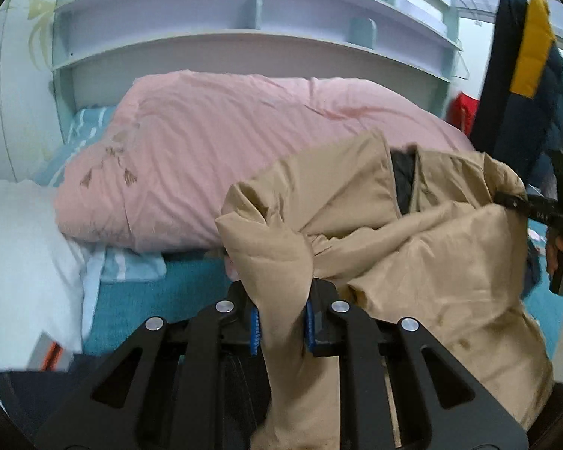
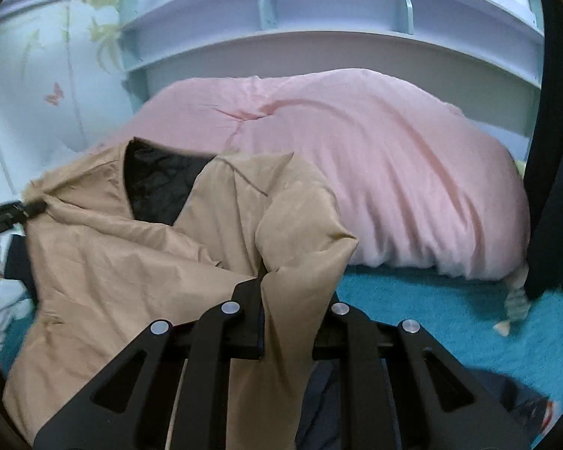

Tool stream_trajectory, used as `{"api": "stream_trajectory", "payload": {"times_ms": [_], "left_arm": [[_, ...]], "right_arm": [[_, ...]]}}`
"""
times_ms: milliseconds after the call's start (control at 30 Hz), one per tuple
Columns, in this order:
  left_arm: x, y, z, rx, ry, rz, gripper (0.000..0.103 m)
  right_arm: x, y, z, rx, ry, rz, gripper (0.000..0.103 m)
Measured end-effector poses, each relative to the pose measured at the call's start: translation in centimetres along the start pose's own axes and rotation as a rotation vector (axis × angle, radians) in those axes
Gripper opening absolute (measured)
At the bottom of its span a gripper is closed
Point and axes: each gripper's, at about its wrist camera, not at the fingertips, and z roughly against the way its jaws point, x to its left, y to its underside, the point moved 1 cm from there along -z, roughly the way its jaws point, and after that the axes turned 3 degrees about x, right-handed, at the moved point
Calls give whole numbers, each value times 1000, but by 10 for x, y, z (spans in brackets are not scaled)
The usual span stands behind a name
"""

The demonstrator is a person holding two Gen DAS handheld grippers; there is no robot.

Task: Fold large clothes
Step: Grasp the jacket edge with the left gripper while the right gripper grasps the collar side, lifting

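The jacket is showing a plain tan shell with a black lining at the collar. The duvet is lying pale pink, faintly striped, with small brown embroidered motifs. The bed sheet is showing teal, and the pillow is showing light blue with white marks. The headboard shelves are looking pale lilac-white. The hanging coat is showing navy with a mustard-yellow panel. The left gripper is showing black with blue pads on its fingers; the right gripper is showing black.
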Motion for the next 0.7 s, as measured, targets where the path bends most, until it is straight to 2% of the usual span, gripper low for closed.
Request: {"api": "stream_trajectory", "payload": {"times_ms": [300, 433, 700], "left_arm": [[-23, 51, 48, 15, 27, -34, 18], [-27, 75, 65, 44, -4, -9, 21], [-34, 127, 97, 96, -21, 131, 22]], "right_arm": [[23, 32, 43, 11, -27, 26, 16], [29, 53, 58, 33, -27, 18, 17], [53, 94, 91, 76, -31, 0, 17]]}}
